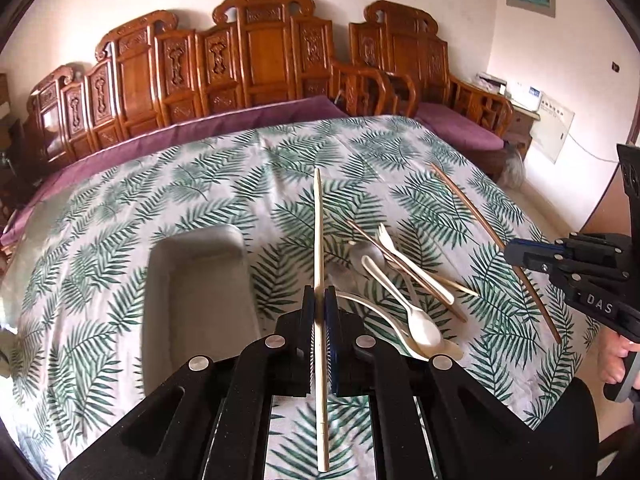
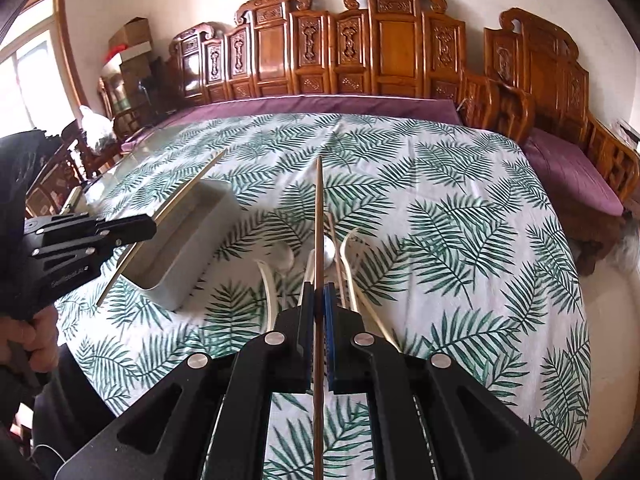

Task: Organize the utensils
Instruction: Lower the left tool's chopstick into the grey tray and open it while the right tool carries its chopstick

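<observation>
From the left wrist, the left gripper [image 1: 319, 300] was clamped on a pale chopstick [image 1: 318, 220], above the leaf-print cloth [image 1: 120, 216] beside the grey tray [image 1: 196, 280]; loose cutlery [image 1: 404, 280] lay right. From the right wrist, the right gripper [image 2: 319, 300] pinched a brown chopstick [image 2: 319, 216] over what seemed spoons [image 2: 286, 258].

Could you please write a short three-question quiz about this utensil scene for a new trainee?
1. True or false: the left hand-held gripper is shut on a pale chopstick.
2. What does the right hand-held gripper hold? A) a white spoon B) a dark brown chopstick C) nothing
3. Fill in: the grey tray holds ____ utensils.

Key: 1 true; 2 B; 3 no. The loose pile lies on the leaf-print cloth.
</observation>
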Available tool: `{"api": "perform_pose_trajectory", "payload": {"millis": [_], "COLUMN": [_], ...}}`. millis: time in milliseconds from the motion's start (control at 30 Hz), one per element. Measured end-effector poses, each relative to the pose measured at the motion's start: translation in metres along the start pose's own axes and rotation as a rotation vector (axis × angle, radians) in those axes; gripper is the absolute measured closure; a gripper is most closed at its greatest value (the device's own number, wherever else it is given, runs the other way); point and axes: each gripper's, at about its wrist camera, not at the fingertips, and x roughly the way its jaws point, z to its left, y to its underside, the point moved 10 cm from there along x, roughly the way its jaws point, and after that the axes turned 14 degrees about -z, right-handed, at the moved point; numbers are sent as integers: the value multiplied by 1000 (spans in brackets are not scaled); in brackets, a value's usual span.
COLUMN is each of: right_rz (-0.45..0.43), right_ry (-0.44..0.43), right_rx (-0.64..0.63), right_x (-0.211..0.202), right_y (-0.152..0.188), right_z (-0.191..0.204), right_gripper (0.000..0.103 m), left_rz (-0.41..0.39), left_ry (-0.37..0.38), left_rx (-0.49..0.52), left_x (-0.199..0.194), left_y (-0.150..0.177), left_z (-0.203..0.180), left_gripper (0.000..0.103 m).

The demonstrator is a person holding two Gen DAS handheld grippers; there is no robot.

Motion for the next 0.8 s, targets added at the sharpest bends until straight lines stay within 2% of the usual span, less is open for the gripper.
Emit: {"api": "perform_pose_trajectory", "payload": {"millis": [467,800], "right_rz": [6,35], "right_ry": [-50,-86], "right_rx": [-33,-40], "right_x": [22,58], "right_y": [-6,-11], "right_z": [48,91], "right_gripper": [97,97], "left_rz": [-7,44], "left_ry": [-106,-141], "left_rx": [-41,-69], "left_x": [3,34], "left_y": [5,26], "left_z": [73,112], "left_gripper": [99,99]}}
